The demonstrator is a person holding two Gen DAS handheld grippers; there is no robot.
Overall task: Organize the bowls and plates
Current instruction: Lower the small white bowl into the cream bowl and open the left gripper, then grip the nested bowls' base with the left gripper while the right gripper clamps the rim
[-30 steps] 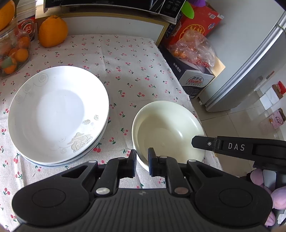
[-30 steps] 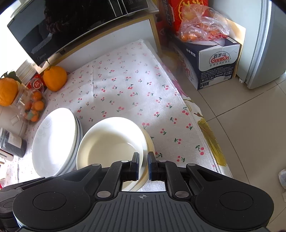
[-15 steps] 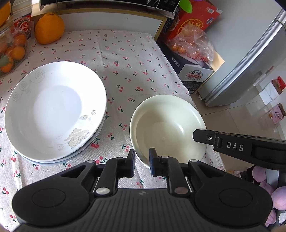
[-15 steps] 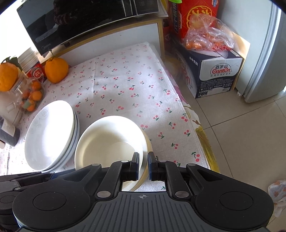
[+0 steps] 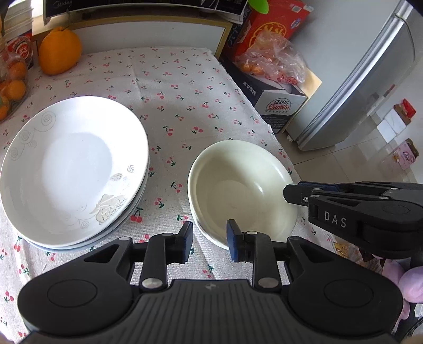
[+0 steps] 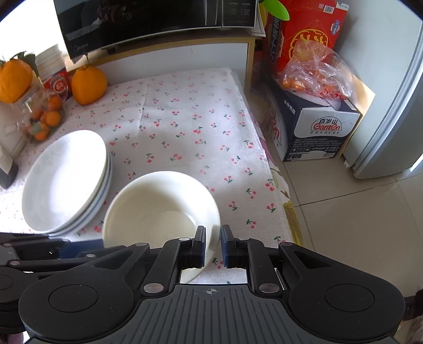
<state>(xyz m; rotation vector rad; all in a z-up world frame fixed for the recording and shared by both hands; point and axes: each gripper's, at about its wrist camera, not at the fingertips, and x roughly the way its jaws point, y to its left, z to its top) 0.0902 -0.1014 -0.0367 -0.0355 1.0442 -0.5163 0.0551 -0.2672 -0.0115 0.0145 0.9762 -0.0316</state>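
A stack of cream bowls [image 5: 238, 185] sits near the right edge of the cherry-print tablecloth [image 5: 179, 105]. A stack of white plates [image 5: 71, 169] with embossed swirls lies to its left. My left gripper [image 5: 208, 239] is open, its jaws astride the near rim of the bowls without clamping it. My right gripper [image 6: 211, 244] has its jaws around the right rim of the bowls [image 6: 158, 206], a small gap showing beside the rim; it also shows from the side in the left wrist view [image 5: 293, 191]. The plates also show in the right wrist view [image 6: 66, 180].
A large orange [image 5: 59, 51] and a jar of small oranges [image 6: 43, 113] stand at the back left, a microwave [image 6: 158, 21] behind. Boxes with a bag of fruit [image 6: 314, 71] and a fridge [image 5: 364, 79] stand off the table's right edge.
My left gripper's jaws have opened off the bowl rim and it has drawn back a little. My right gripper's jaws have loosened slightly on the bowl rim.
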